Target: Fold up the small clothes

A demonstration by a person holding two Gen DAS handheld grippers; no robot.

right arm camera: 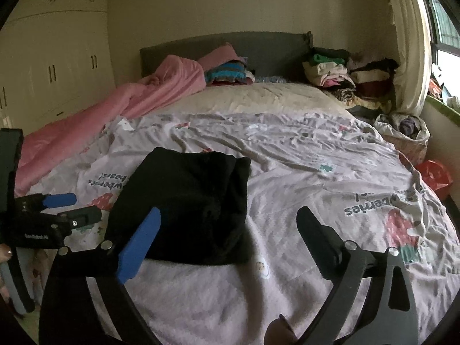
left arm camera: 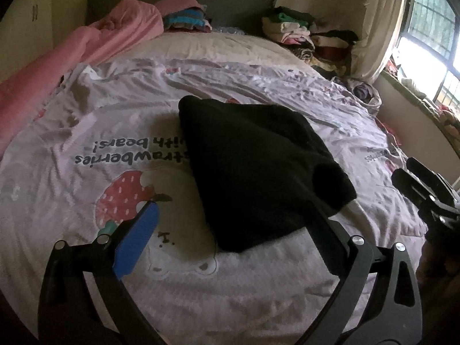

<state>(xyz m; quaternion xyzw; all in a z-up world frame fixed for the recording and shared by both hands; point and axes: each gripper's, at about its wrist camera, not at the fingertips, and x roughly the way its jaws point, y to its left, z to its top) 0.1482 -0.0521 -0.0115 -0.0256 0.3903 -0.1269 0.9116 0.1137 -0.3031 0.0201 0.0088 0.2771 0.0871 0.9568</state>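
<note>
Left wrist view shows the left gripper (left arm camera: pixel 233 215) held over the bed with its jaws spread wide, one blue pad to its left and the dark finger to its right. Just ahead of it, reaching in between the fingers, lies a black garment (left arm camera: pixel 253 161), folded into a thick, roughly triangular bundle on the lilac bedcover (left arm camera: pixel 86 149) printed with strawberries and lettering. The garment's near right corner overlaps the dark finger in this view; whether they touch is unclear. Off to this gripper's right, at the frame edge, part of the right gripper appears.

Right wrist view shows the right gripper (right arm camera: pixel 230 221) also wide open, holding nothing. The black garment (right arm camera: pixel 189 198) lies ahead and to its left, its near edge just behind the blue pad. Further left is the left gripper (right arm camera: pixel 67 205). Well beyond both grippers, a pink blanket (right arm camera: pixel 115 109) lies to the left, and stacks of folded clothes (right arm camera: pixel 333 74) sit against the grey headboard (right arm camera: pixel 258 46).
</note>
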